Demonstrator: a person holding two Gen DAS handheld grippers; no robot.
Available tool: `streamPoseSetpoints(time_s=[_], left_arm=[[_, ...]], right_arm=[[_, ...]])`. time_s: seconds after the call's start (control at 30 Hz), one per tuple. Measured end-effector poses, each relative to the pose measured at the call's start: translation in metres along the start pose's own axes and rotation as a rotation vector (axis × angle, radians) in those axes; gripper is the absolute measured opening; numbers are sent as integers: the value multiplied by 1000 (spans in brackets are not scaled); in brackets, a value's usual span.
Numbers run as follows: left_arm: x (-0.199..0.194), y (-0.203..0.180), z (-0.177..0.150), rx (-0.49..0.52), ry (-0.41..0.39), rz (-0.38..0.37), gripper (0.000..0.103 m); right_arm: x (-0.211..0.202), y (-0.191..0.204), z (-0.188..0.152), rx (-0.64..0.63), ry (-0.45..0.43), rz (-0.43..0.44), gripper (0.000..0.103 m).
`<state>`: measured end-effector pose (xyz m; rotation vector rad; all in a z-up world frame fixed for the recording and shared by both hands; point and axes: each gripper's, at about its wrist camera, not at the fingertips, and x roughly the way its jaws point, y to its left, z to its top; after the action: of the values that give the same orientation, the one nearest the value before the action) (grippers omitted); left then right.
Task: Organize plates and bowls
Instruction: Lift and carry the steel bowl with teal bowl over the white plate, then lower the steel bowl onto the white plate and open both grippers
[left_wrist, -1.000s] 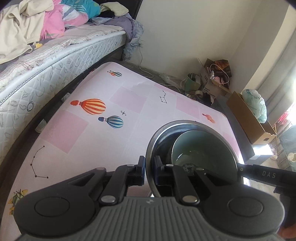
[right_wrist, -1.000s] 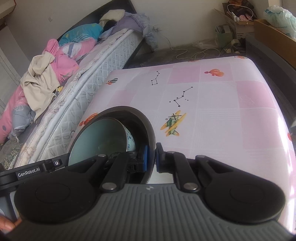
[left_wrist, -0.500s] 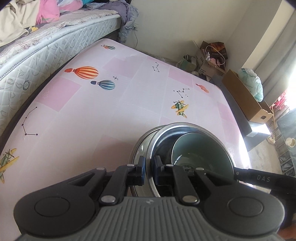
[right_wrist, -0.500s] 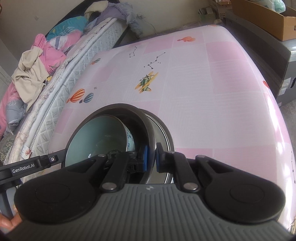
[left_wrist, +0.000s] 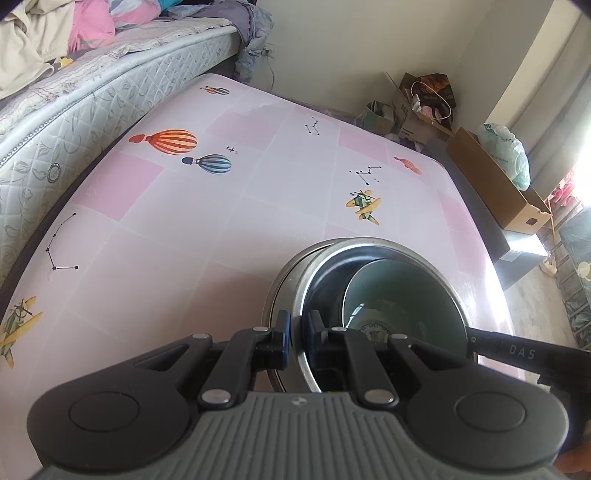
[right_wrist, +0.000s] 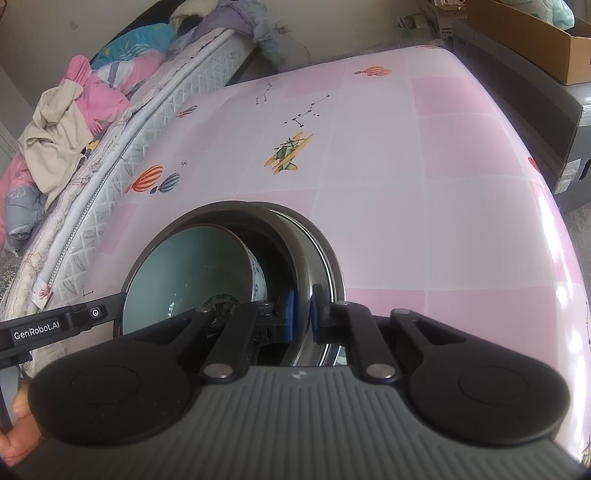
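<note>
Two grippers pinching opposite rims of nested stack: left gripper (left_wrist: 298, 338) clamping metal bowl (left_wrist: 286, 295) rim, right gripper (right_wrist: 303, 319) clamping far side. Green bowl (right_wrist: 192, 273) sitting innermost. Stack hanging between grippers, over pink table (left_wrist: 184, 229).

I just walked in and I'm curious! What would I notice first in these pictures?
The nested bowls: a pale green bowl sits inside a dark bowl inside a shiny metal one. The left gripper and right gripper each pinch the stack's rim from opposite sides. Beneath lies a pink tablecloth with balloons and planes.
</note>
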<state>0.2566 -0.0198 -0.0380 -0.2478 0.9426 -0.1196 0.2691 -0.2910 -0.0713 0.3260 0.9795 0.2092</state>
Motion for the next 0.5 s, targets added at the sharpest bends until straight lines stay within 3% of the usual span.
streamPoseSetpoints(time_s=[0.1, 0.27, 0.4, 0.5], left_arm=[[-1, 0, -1, 4, 1, -9, 11], [-7, -6, -1, 42, -24, -10, 21], [-23, -11, -5, 86, -79, 5, 49], [-37, -13, -8, 103, -108, 20, 56]], right_arm=[[0, 0, -1, -2, -1, 3, 11], [1, 3, 0, -2, -2, 6, 15], [-5, 3, -3, -2, -27, 9, 20], [-16, 2, -7, 2, -50, -14, 29]])
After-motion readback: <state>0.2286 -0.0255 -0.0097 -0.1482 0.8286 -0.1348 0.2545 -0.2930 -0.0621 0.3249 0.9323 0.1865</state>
